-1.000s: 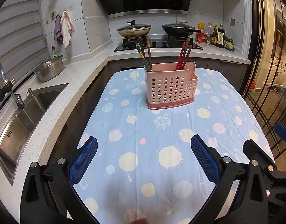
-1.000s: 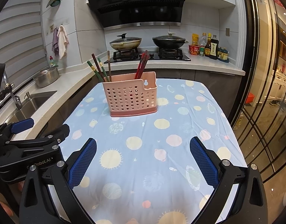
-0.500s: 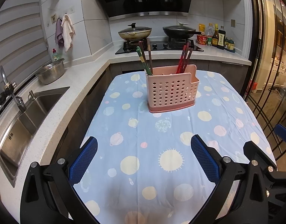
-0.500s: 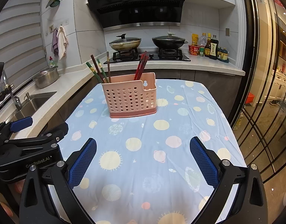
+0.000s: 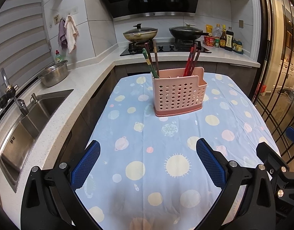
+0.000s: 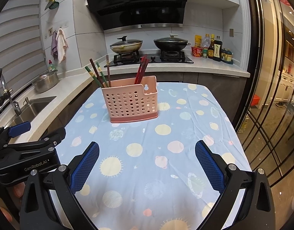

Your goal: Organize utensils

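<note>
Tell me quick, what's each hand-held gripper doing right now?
Left hand-held gripper: open, holding nothing.
Right hand-held gripper: open, holding nothing.

Even, bright indoor light, sharp focus, soft shadows, strong fisheye bending and dark vignetted corners.

— What colour is the holder point(image 5: 178, 94)?

— Pale pink, its front dotted with rows of round holes, on a deeper pink base. The chopsticks at its left end point(image 5: 151, 62) are green and dark brown; those toward the right point(image 5: 192, 61) are red.

— And the tablecloth point(image 5: 158, 140)?

— Light blue, printed with yellow suns, cream and pink circles, ringed planets and small stars.

— The grippers?

— The left gripper point(image 5: 147, 165) and the right gripper point(image 6: 147, 165) have black frames, and their pads point(image 6: 85, 165) are bright blue with a fine mesh texture.

— Anything behind?

— A purple cloth point(image 5: 62, 33) and a white cloth point(image 5: 71, 33) hang on grey-white tiles.
</note>
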Available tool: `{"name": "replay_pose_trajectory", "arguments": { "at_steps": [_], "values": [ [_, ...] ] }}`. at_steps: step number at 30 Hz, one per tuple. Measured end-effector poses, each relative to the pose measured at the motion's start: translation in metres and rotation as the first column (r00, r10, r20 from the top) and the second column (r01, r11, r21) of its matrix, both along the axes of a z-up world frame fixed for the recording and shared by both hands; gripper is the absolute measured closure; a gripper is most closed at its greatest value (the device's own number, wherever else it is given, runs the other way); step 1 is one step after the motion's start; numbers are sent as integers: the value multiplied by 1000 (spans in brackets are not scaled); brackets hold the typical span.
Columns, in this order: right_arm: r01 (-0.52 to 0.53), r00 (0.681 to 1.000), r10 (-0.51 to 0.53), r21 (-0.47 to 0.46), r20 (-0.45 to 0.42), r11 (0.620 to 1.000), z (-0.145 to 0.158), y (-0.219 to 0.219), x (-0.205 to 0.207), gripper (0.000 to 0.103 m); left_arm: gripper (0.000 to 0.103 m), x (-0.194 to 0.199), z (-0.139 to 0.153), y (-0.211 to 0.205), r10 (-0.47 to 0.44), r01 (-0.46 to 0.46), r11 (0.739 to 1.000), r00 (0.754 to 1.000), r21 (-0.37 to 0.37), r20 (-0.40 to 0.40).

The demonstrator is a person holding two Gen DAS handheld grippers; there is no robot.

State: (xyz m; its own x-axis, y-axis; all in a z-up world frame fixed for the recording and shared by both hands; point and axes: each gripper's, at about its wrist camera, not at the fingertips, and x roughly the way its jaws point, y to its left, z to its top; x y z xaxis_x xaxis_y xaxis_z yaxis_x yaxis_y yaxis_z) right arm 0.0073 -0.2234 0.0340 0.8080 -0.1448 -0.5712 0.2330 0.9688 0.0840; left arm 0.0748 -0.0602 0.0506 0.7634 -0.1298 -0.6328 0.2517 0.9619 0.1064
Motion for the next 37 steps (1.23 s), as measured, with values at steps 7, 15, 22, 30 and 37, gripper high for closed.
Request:
{"name": "replay_pose_trajectory", "arguments": {
  "at_steps": [7,15,22,30,37],
  "values": [
    [6,1000,-6,1,1,1000,0,-2,0,7,7,0,0,1,3,-3,1000,1000,1,1],
    [8,1000,-8,0,2,1000,0,-3,-1,7,7,1,0,2,7,-7,1000,1000,-1,2],
    [9,1000,-9,-1,3,1000,0,-3,-1,7,7,0,0,3,7,-7,1000,1000,3,7],
    [8,1000,-8,0,2,1000,0,-3,0,7,7,0,1,4,11,-11,1000,1000,3,5],
    [9,1000,-9,-1,3,1000,0,-3,-1,7,7,1,2,2,10,-10,1000,1000,-1,7]
  ]
}}
